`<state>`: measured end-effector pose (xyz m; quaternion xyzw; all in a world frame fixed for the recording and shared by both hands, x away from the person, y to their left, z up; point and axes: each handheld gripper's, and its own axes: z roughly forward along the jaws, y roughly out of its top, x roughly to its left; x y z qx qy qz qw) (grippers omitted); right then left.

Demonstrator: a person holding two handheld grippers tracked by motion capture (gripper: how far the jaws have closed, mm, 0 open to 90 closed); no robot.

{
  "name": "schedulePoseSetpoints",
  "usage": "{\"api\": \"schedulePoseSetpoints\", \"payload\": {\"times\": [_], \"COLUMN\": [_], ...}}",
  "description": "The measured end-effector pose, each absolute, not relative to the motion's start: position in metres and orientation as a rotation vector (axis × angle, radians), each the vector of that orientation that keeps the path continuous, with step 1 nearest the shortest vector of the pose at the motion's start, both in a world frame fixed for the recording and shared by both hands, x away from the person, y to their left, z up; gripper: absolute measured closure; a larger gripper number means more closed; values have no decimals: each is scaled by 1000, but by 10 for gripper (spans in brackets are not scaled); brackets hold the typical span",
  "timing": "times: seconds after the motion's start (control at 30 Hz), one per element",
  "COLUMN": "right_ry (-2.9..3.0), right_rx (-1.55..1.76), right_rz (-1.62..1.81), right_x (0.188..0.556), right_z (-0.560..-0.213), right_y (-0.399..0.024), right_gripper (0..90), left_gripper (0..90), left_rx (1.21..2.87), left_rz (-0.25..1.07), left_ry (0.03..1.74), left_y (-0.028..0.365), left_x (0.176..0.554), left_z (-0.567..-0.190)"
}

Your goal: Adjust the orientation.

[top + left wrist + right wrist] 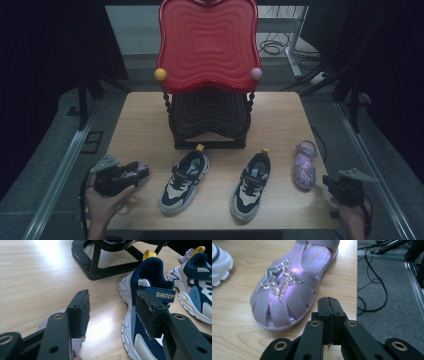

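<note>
Purple sandal (287, 290) at the table's (280, 115) right edge, just ahead of my right gripper (329, 302), jaws pressed shut and empty, left gripper (112, 312) jaws wide apart beside a sneaker (147, 315), holding nothing.

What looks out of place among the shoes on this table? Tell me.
The pairs are split. One purple sandal lies at the right edge near the right gripper, while its mate sits far left under the left gripper. The two sneakers stand between them.
</note>
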<state>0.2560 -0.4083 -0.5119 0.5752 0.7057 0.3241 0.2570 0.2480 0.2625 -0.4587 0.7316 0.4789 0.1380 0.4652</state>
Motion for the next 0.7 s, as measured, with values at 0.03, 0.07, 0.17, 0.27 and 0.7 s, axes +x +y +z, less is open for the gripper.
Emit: {"api": "schedulePoseSetpoints", "payload": {"times": [0.03,0.07,0.17,0.27,0.7], "right_ry": [1919,1925,1940,1981,2061], "right_rx": [1563,1570,1566,1553,1500], "right_rz": [877,875,861,835,803], "right_x": [255,255,255,257,261], "right_z": [-513,-514,-516,-519,-520], "right_y": [-409,-410,-409,-404,-392], "right_gripper": [897,897,898,898,899], "left_gripper": [453,453,453,452,446], "left_rx": [1797,1799,1802,1808,1825], "left_rz": [339,339,336,334,331], "left_ry": [1176,1176,1176,1177,1184], "left_y": [262,262,261,260,258], "left_x": [248,248,248,249,250], "left_z": [-459,-459,-460,-460,-462]}}
